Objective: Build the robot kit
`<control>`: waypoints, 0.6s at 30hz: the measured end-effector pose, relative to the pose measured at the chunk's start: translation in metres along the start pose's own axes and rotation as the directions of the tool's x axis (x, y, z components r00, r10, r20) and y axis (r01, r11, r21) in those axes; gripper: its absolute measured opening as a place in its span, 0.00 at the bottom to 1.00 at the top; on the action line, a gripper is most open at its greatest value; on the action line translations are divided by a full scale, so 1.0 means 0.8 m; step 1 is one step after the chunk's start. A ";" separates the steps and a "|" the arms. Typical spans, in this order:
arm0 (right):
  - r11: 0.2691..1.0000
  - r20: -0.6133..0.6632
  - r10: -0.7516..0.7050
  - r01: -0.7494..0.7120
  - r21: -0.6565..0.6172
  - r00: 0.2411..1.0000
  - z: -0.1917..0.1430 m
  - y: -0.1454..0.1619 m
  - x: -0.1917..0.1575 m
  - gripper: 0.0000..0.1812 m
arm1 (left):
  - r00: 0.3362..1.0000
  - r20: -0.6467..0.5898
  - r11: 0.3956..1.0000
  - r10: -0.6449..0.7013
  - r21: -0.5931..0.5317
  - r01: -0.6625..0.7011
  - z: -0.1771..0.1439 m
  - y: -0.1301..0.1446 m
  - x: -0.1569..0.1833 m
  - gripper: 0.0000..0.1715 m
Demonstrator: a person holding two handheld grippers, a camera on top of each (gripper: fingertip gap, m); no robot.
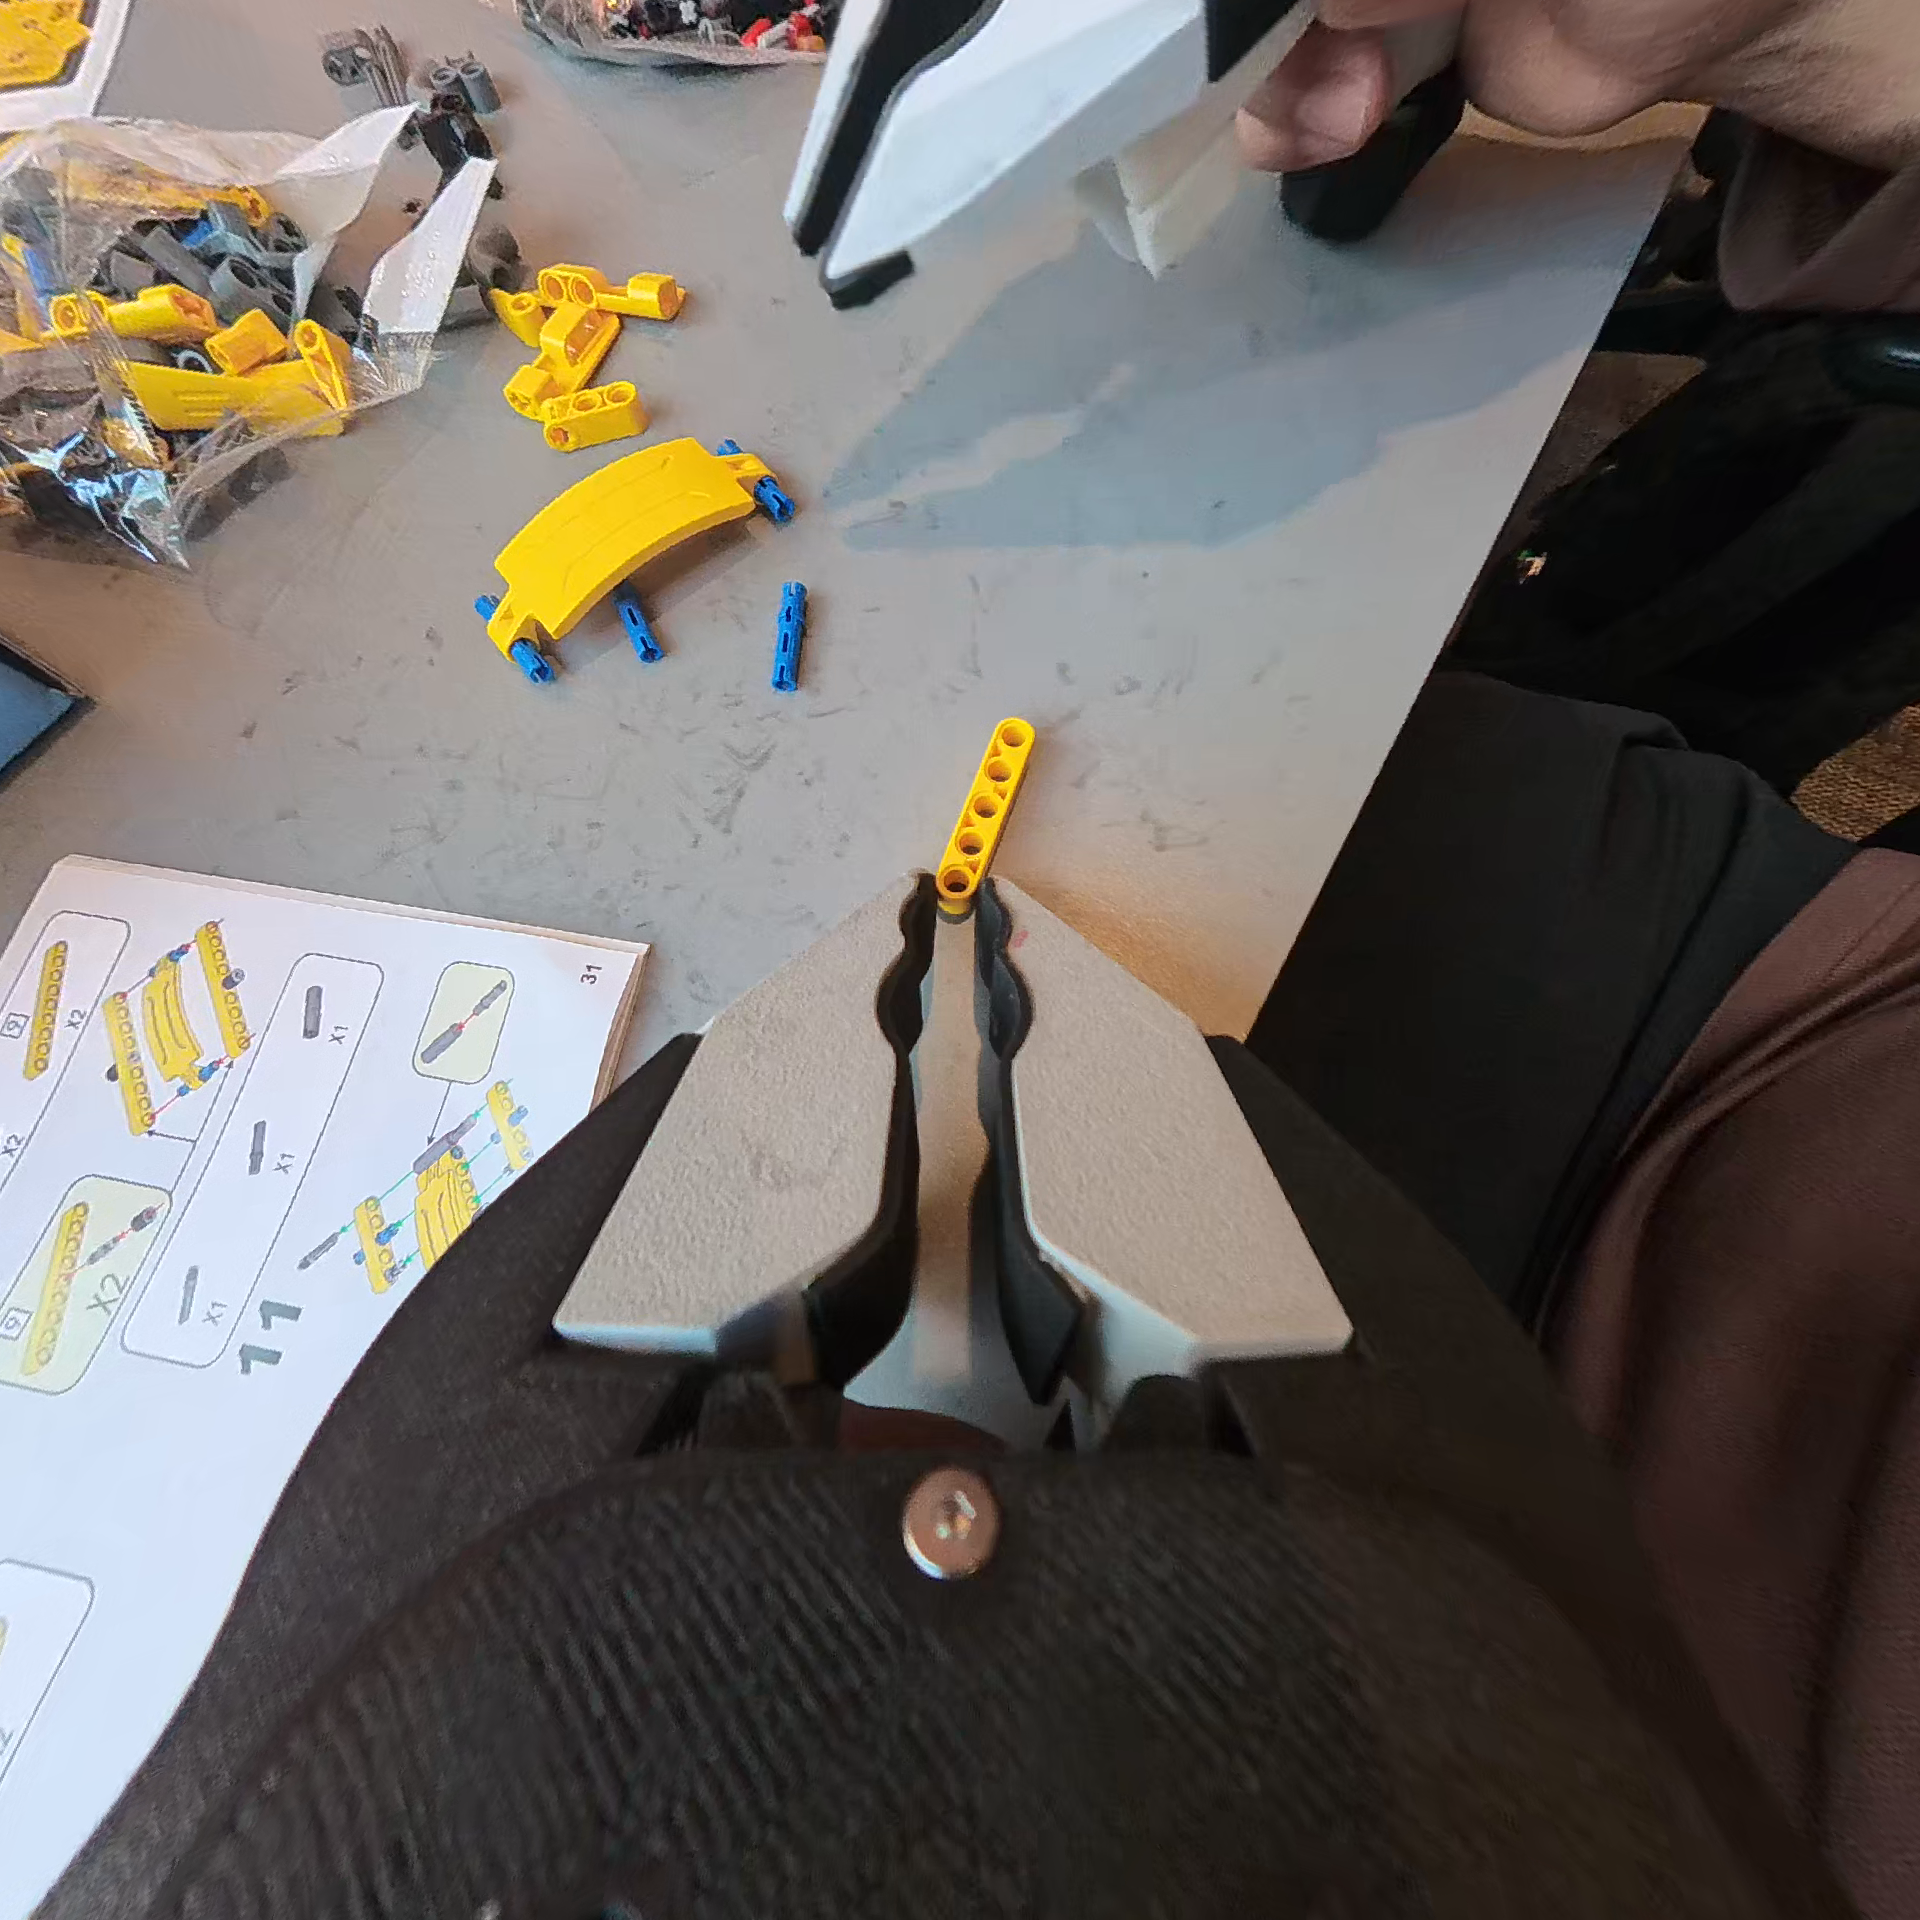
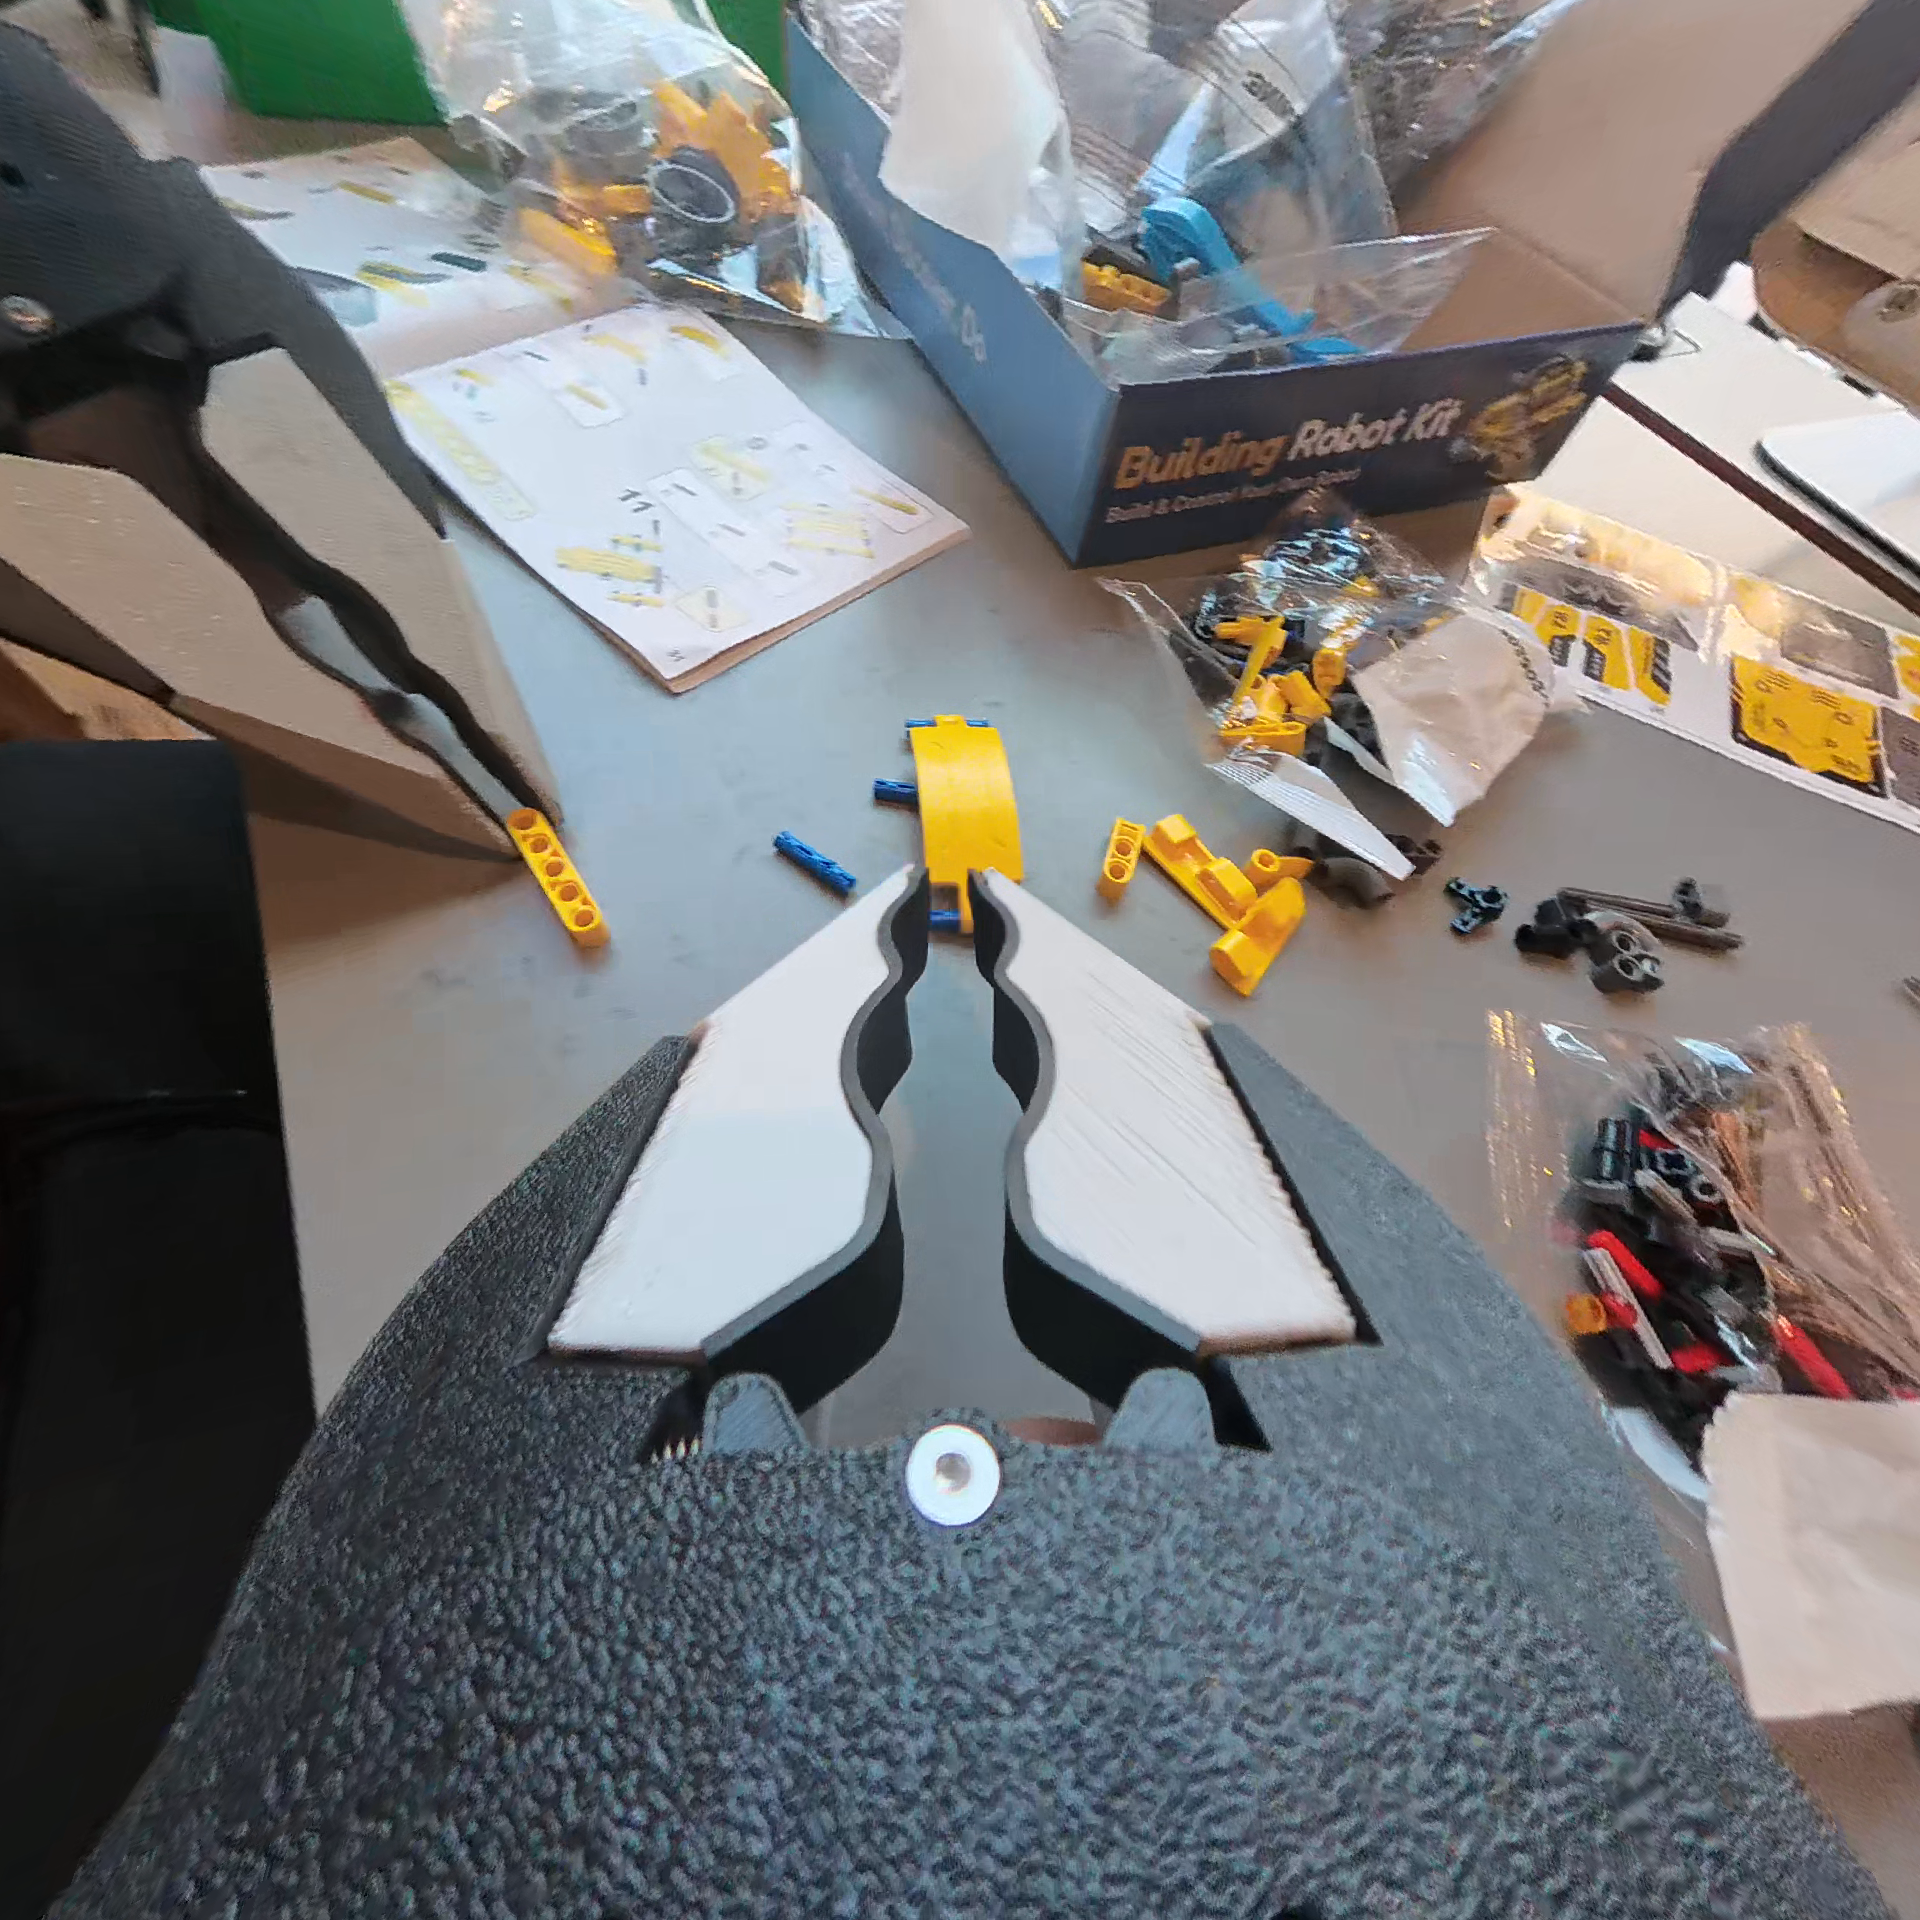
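Your left gripper point(image 1: 958, 902) is clamped on one end of a yellow five-hole beam point(image 1: 985, 806); the beam sticks out past the tips over the grey table point(image 1: 1143, 582), near its edge. In the right wrist view the same beam point(image 2: 557, 875) shows at the left, pinched at the tips. Your right gripper point(image 2: 948, 902) holds nothing, jaws narrow with a small gap, hovering above the table with its tips just over the near end of the curved yellow panel point(image 2: 966, 805). Blue pins point(image 2: 815, 860) lie beside that panel, loose yellow connectors point(image 2: 1210, 883) to its right. Torn parts bag point(image 2: 1320, 665) farther right, instruction booklet point(image 2: 675, 488) far left, dark blue kit box point(image 2: 1122, 416) at the far side.
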State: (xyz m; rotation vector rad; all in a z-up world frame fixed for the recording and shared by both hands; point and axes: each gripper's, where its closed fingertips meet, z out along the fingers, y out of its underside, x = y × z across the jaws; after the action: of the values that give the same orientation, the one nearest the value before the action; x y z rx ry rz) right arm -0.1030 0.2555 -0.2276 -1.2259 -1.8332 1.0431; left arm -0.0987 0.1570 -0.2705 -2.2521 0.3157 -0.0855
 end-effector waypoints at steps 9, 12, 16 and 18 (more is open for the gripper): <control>0.986 -0.086 0.105 -0.115 -0.121 0.991 0.000 0.030 0.030 0.13 | 1.000 0.000 1.000 -0.001 0.001 0.001 0.000 0.000 0.000 0.02; 0.973 -0.086 0.139 -0.153 -0.173 0.987 -0.001 0.042 0.032 0.15 | 1.000 0.000 1.000 -0.002 0.001 0.002 0.000 0.000 0.000 0.02; 0.950 -0.021 0.155 -0.155 -0.271 0.988 0.002 0.061 0.018 0.13 | 1.000 -0.003 1.000 -0.005 0.000 0.005 0.000 0.000 0.000 0.02; 0.950 -0.014 0.133 -0.132 -0.283 0.991 0.003 0.063 0.015 0.11 | 1.000 -0.003 1.000 -0.005 0.000 0.005 0.000 0.000 0.000 0.02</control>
State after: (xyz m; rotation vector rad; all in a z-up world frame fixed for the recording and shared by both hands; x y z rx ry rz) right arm -0.0893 0.2779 -0.2723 -1.5339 -1.9766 0.8740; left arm -0.0989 0.1571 -0.2706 -2.2528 0.3113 -0.0916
